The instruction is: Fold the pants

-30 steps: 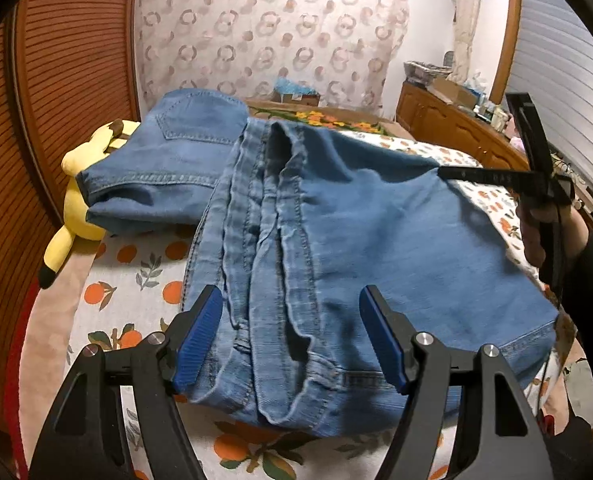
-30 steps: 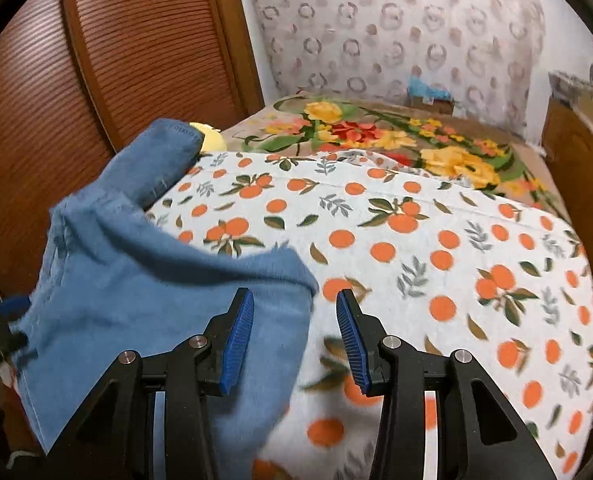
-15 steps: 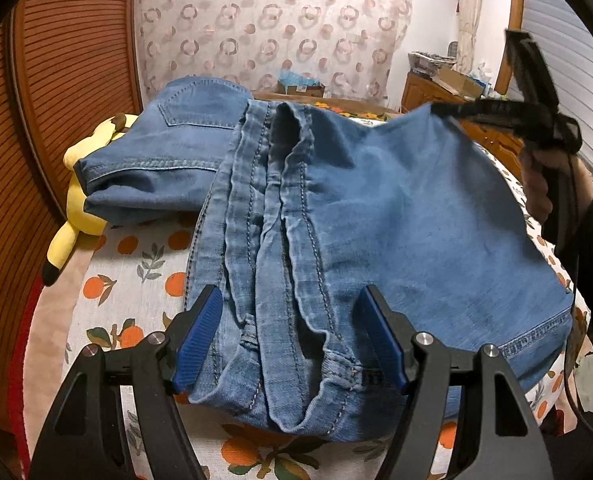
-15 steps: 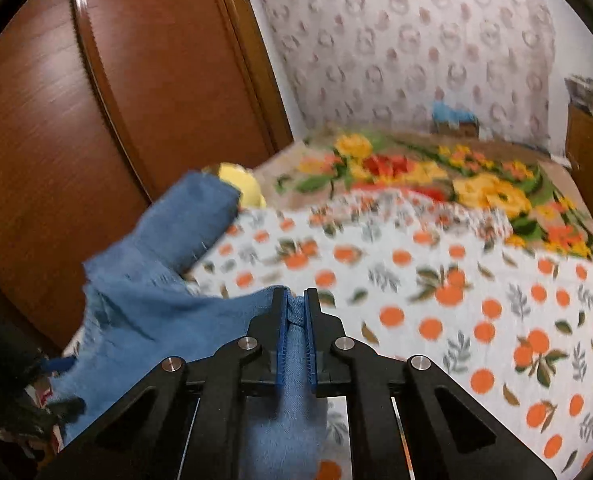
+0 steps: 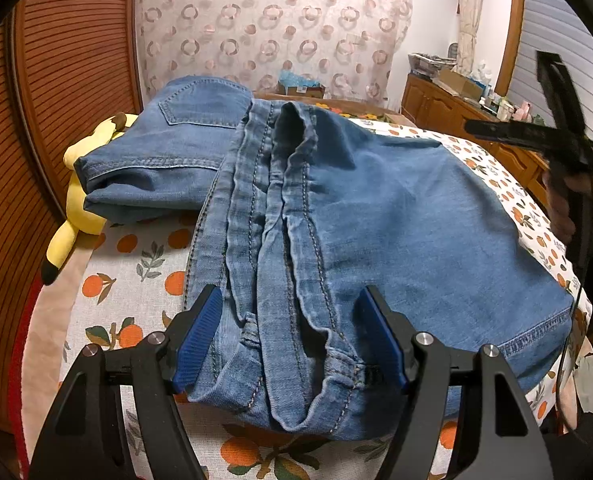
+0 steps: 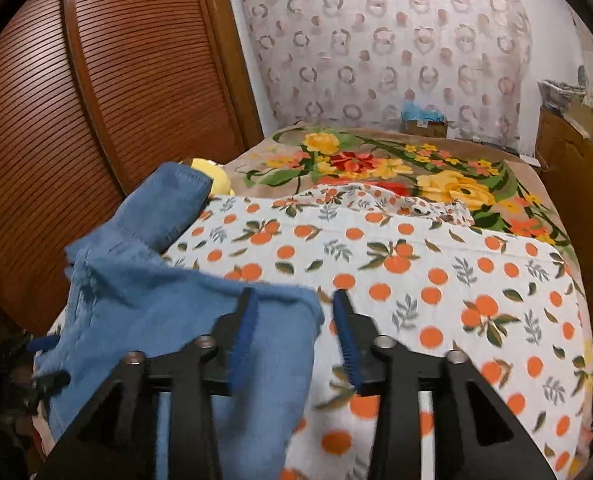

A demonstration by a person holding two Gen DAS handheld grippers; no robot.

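A bedroom with a bed covered by an orange-print sheet [image 6: 436, 280] beside a slatted wooden door [image 6: 96, 92]. Blue jeans [image 5: 376, 220] lie folded on the sheet, waistband end resting against a yellow plush toy [image 5: 76, 208]. The left tongs [image 5: 288, 340] hang open, straddling the hem. The right tongs [image 6: 294, 336] are spread apart, holding nothing, just above the denim's corner.

i see the faded blue denim pants [image 5: 376, 216] lying folded over on the orange-print bedsheet, legs bunched lengthwise with seams up, hems nearest me, the pocketed seat end doubled over at far left
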